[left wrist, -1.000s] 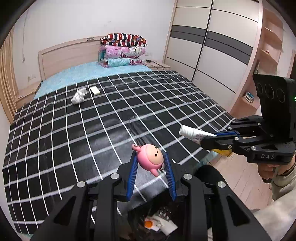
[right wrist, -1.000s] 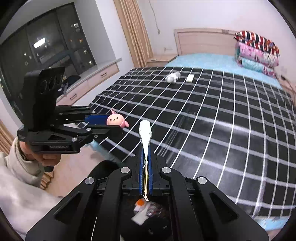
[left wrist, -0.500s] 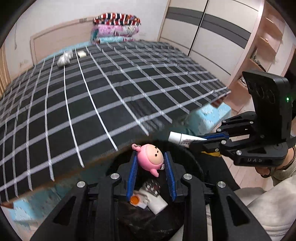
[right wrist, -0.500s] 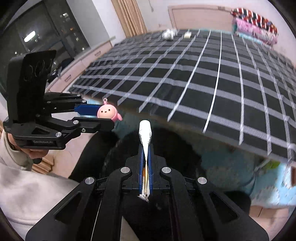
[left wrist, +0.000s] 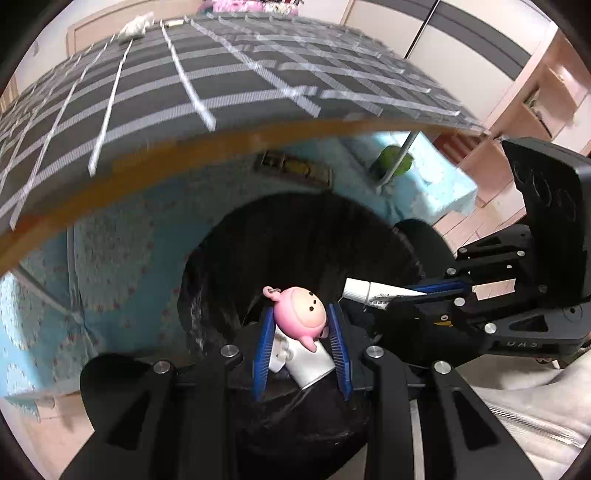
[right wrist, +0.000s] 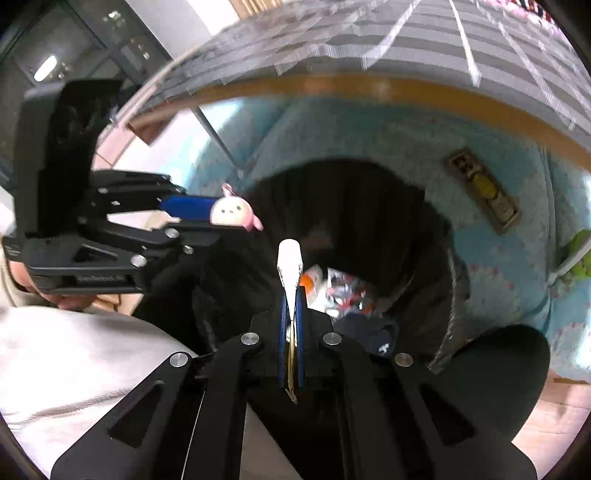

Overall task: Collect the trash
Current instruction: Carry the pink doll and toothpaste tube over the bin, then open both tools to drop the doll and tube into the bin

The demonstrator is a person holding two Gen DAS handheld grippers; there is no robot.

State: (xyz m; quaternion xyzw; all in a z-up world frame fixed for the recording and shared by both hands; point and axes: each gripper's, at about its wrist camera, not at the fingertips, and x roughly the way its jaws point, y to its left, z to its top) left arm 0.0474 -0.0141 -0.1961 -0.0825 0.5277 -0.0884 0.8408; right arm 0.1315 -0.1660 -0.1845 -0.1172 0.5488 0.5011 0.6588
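Note:
My left gripper (left wrist: 301,321) is shut on a pink round toy figure (left wrist: 299,319), held over the mouth of a black trash bin (left wrist: 295,229) lined with a black bag. My right gripper (right wrist: 291,295) is shut on a white squeezed tube (right wrist: 290,266), also above the bin (right wrist: 369,206). The tube also shows in the left wrist view (left wrist: 373,291), and the pink toy in the right wrist view (right wrist: 232,212). Inside the bin lie wrappers (right wrist: 343,291) and a white piece (left wrist: 303,360).
The bed with a black-and-white checked cover (left wrist: 221,74) rises just behind the bin, with its light blue side (left wrist: 110,251). A white crumpled object (left wrist: 135,26) lies far back on the bed. Wooden floor and shelves (left wrist: 535,92) are to the right.
Both grippers have come down from above the bed edge to low over the bin's mouth, each still holding its object. The bed cover now sits above the view.

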